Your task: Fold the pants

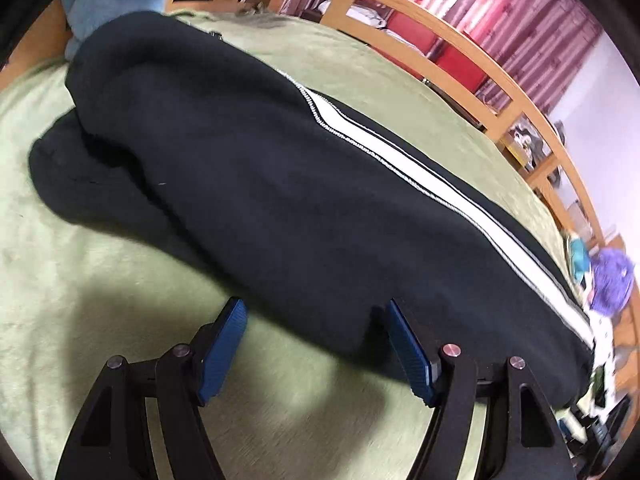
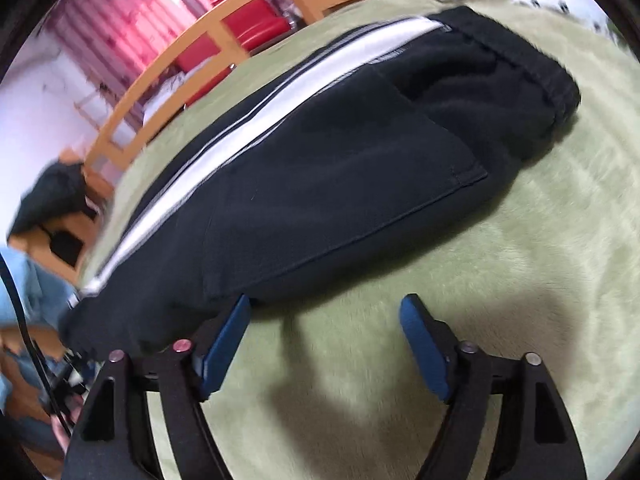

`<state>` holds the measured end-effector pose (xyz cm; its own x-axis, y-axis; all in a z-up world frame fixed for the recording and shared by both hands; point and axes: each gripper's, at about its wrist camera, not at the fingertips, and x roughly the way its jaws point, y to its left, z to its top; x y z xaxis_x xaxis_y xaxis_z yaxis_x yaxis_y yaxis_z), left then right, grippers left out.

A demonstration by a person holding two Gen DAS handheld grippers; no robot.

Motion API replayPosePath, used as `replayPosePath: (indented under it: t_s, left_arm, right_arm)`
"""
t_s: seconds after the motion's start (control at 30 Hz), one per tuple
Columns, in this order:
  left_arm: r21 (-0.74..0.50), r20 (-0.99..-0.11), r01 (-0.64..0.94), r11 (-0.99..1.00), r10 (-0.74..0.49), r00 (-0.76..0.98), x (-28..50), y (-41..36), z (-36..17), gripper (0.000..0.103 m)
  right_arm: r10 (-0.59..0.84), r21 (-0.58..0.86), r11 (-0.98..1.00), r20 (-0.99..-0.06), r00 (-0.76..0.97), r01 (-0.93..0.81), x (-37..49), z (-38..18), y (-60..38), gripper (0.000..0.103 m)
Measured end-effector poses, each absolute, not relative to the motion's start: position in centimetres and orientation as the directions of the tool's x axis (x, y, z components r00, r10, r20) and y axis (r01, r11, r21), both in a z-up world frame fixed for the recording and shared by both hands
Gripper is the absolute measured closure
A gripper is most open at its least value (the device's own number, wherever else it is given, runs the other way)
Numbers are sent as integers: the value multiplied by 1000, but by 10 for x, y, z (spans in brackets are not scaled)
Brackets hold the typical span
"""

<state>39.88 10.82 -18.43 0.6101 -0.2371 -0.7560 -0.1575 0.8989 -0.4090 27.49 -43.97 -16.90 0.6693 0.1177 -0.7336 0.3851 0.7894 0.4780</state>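
Observation:
Black pants (image 1: 248, 184) with a white side stripe (image 1: 440, 196) lie folded lengthwise on a green blanket (image 1: 80, 288). My left gripper (image 1: 312, 312) is open and empty, just at the near edge of the pants by the leg end. In the right wrist view the pants (image 2: 340, 184) show their waistband (image 2: 532, 68) at the upper right and the stripe (image 2: 280, 100) along the far side. My right gripper (image 2: 326, 308) is open and empty, at the near edge of the pants, its left finger (image 2: 228, 340) touching the cloth edge.
A wooden bed rail (image 1: 480, 68) curves along the far side, with red boxes (image 1: 456, 64) and pink curtains behind. A purple and teal item (image 1: 608, 280) lies past the waistband end. Light blue cloth (image 2: 36, 292) sits at the leg end.

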Motion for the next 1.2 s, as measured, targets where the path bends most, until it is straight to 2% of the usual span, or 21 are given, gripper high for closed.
replayPosePath:
  t_s: [0.1, 0.23, 0.37, 0.4, 0.43, 0.47, 0.5, 0.53, 0.57, 0.63, 0.7, 0.77, 0.93, 1.2]
  left_arm:
    - [-428, -749, -189, 884, -230, 621, 408, 104, -188, 33]
    - [-440, -743, -238, 866, -203, 638, 416, 95, -193, 33]
    - [-442, -735, -276, 853, -169, 656, 424, 91, -195, 33]
    - [-436, -733, -287, 853, -152, 663, 426, 88, -195, 35]
    - [-428, -735, -297, 854, -137, 664, 429, 87, -194, 46]
    - [-412, -738, -315, 855, -110, 666, 430, 87, -194, 52]
    - [-418, -733, -318, 851, -109, 671, 430, 89, -194, 60]
    - [-437, -723, -318, 841, -119, 681, 430, 92, -194, 70]
    - [-456, -713, -311, 834, -133, 689, 430, 94, -194, 74]
    - [-494, -687, -287, 821, -166, 708, 427, 102, -191, 85]
    - [-524, -665, -271, 807, -190, 722, 421, 107, -189, 89]
    - [-543, -658, -267, 796, -206, 724, 414, 111, -185, 90]
    - [-559, -635, -238, 794, -226, 739, 394, 115, -168, 92]
    - [-559, -635, -221, 799, -241, 734, 355, 121, -153, 93]
  right_arm:
    - [132, 539, 738, -706, 695, 407, 283, -177, -449, 18]
    - [97, 550, 715, -689, 718, 431, 299, -179, -450, 9]
    - [68, 551, 705, -679, 731, 446, 318, -180, -447, 10]
    - [53, 544, 703, -683, 728, 458, 323, -181, -446, 17]
    - [27, 527, 703, -690, 723, 477, 325, -181, -444, 33]
    - [-4, 511, 702, -694, 720, 496, 328, -181, -445, 49]
    - [-10, 515, 697, -688, 725, 498, 328, -182, -446, 55]
    - [3, 538, 689, -672, 741, 485, 329, -182, -453, 67]
    - [4, 557, 678, -656, 755, 480, 326, -181, -457, 78]
    - [21, 603, 654, -618, 786, 457, 320, -178, -465, 83]
    - [2, 582, 679, -611, 792, 447, 319, -170, -461, 86]
    - [-33, 540, 719, -603, 797, 438, 315, -158, -453, 88]
    - [-21, 567, 710, -576, 817, 417, 295, -142, -456, 89]
    - [-7, 543, 736, -592, 806, 405, 254, -123, -449, 89]
